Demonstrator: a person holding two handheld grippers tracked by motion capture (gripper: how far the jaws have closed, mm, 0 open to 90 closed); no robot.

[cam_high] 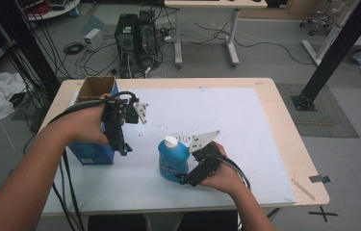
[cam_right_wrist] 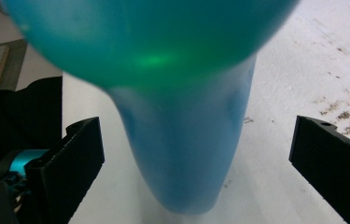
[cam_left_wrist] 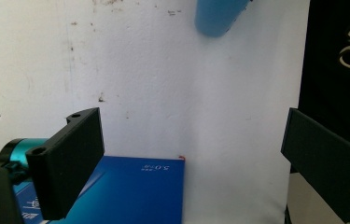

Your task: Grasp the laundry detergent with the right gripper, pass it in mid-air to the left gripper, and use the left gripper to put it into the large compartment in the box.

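A blue bottle [cam_high: 172, 161] with a white cap stands upright on the white mat [cam_high: 226, 120], right of centre near the front. My right gripper [cam_high: 186, 180] is low at the bottle's front right side. In the right gripper view the blurred bottle [cam_right_wrist: 182, 140] rises between the open jaws of that gripper [cam_right_wrist: 193, 140], with a gap on each side. A blue carton [cam_high: 91, 149] with an open brown top stands at the left. My left gripper [cam_high: 123, 149] points down beside its right face, open and empty [cam_left_wrist: 191, 135], over the carton's edge [cam_left_wrist: 140, 191].
The wooden table's edge [cam_high: 308, 159] runs round the mat. A thin stick [cam_high: 303, 189] lies at the front right corner. Computer towers [cam_high: 135, 33], cables and a desk stand on the floor beyond. Dark cloth with light lettering [cam_left_wrist: 340, 60] borders the left gripper view.
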